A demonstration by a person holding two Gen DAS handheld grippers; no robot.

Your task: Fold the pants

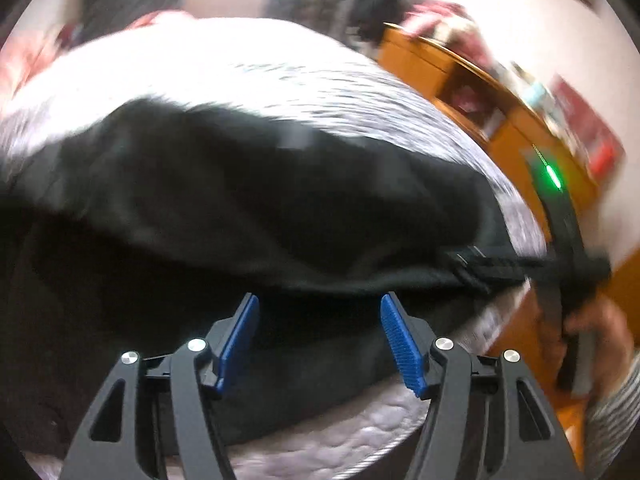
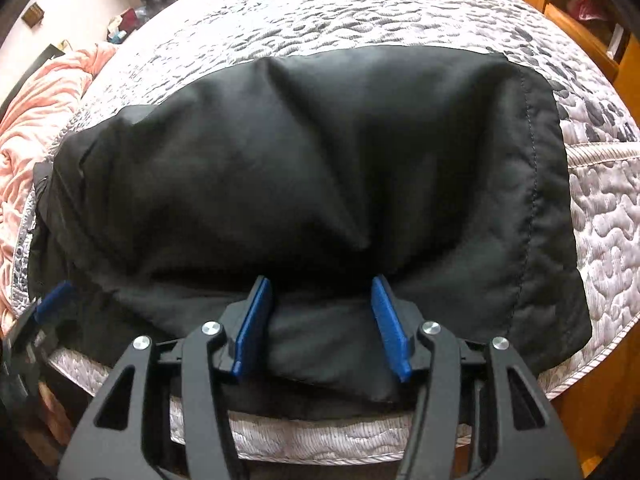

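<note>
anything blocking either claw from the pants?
Nothing visible. The right claw is open, its blue pads astride a fold of the black pants at the near edge of the quilted bed cover. The left claw is open too, at the pants' edge, with only black fabric ahead; that view is motion-blurred.

A bed covered by a quilted grey-and-white bedspread (pebble-like stitching) carries everything. Black pants lie folded on it near the front edge, their stitched hem toward the right. A rumpled pink blanket lies on the bed's left side, just beside the pants.
</note>
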